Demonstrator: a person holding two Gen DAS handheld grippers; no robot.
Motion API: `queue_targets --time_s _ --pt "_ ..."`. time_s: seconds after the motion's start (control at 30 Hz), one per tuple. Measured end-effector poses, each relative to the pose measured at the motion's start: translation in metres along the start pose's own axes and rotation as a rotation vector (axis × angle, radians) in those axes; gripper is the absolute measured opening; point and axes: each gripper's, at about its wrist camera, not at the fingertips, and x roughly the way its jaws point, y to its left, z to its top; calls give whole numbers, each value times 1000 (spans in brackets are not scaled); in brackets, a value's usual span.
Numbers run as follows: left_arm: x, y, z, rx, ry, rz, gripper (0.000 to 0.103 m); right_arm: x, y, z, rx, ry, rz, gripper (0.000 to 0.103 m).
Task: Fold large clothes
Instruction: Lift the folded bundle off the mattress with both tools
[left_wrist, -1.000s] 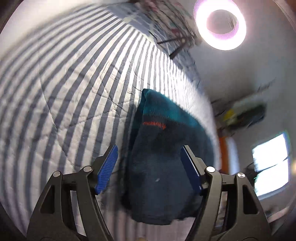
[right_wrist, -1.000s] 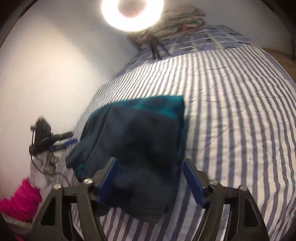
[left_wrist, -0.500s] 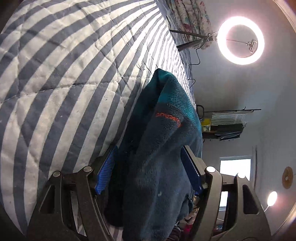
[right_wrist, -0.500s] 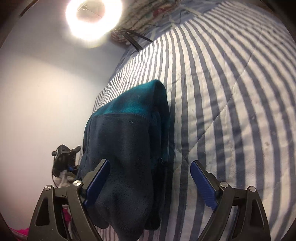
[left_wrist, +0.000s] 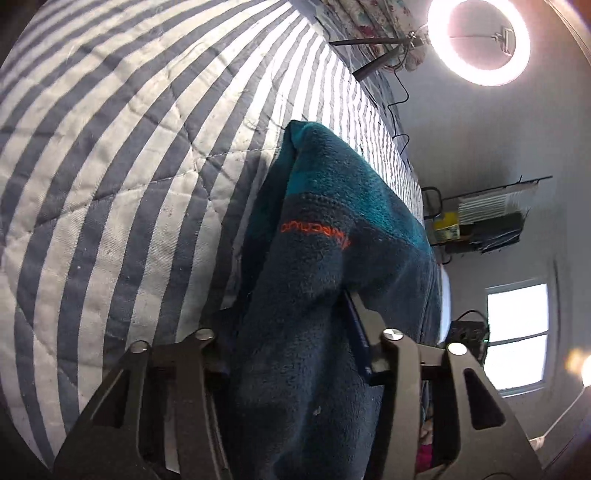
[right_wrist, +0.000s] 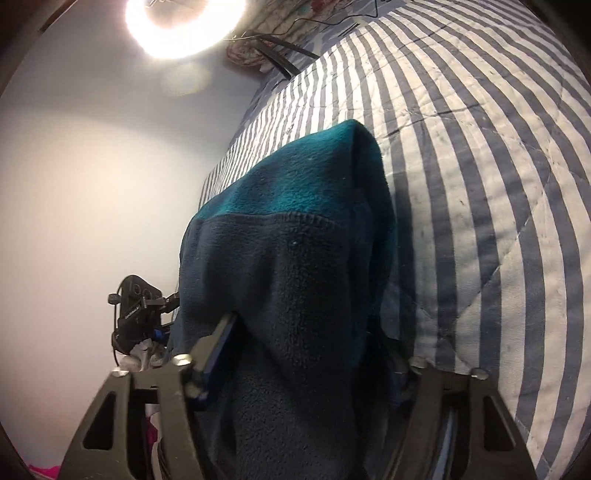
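Observation:
A folded dark navy and teal fleece (left_wrist: 332, 240) with orange lettering lies on the striped quilt (left_wrist: 129, 166) at the bed's near edge. My left gripper (left_wrist: 288, 332) is closed around the fleece's near end; thick fabric fills the gap between the fingers and hides the left pad. The fleece also shows in the right wrist view (right_wrist: 295, 258), on the quilt (right_wrist: 480, 184). My right gripper (right_wrist: 310, 347) is closed around its near end too, with fabric bulging between the fingers and over the right pad.
A lit ring light (left_wrist: 480, 37) on a tripod stands at the head of the bed by floral pillows (left_wrist: 369, 18). A shelf (left_wrist: 480, 221) and window (left_wrist: 517, 332) are beyond the bed. A camera on a mount (right_wrist: 136, 310) stands by the white wall.
Both grippers moved in over the fleece's near end and closed on it; a second ago both were open and further back.

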Motion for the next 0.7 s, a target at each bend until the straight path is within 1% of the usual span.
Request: queue_targets --time_s 0.07,0.17,0.3,0.4,0.43,0.47,0.5,0.53,0.57,0.6,0.63,0.7 --pt "-4 -11 -3 44 -20 35 34 -6 9 -3 -30 -11 -36 40" --pt "-9 -27 -8 101 -45 80 28 -11 27 -4 -80 -20 -107 30" --pt "-10 -40 -11 142 -61 111 26 -16 47 -8 -134 -33 -173 25" --pt "-4 -40 -6 139 -55 116 26 -15 51 -8 -151 -37 -177 25" --pt "-1 -37 -4 127 -50 107 27 -15 48 -8 -135 -37 -166 27" --pt "1 -32 -2 112 -45 100 31 -15 43 -7 -115 -38 -159 35" --pt "4 -28 0 95 -43 96 33 -17 39 -7 -96 -40 -152 39" --pt "1 -22 0 87 -42 99 45 -17 33 -7 -79 -40 -143 46" --pt "5 -17 1 66 -38 111 61 -17 28 -8 -62 -41 -137 56" --pt "8 -11 2 45 -33 103 64 -16 22 -8 -47 -35 -132 61" --pt "10 -5 3 25 -30 73 64 -14 14 -8 -20 -26 -119 69" --pt "10 2 4 9 -34 40 64 -11 -2 -9 47 -18 -59 71"
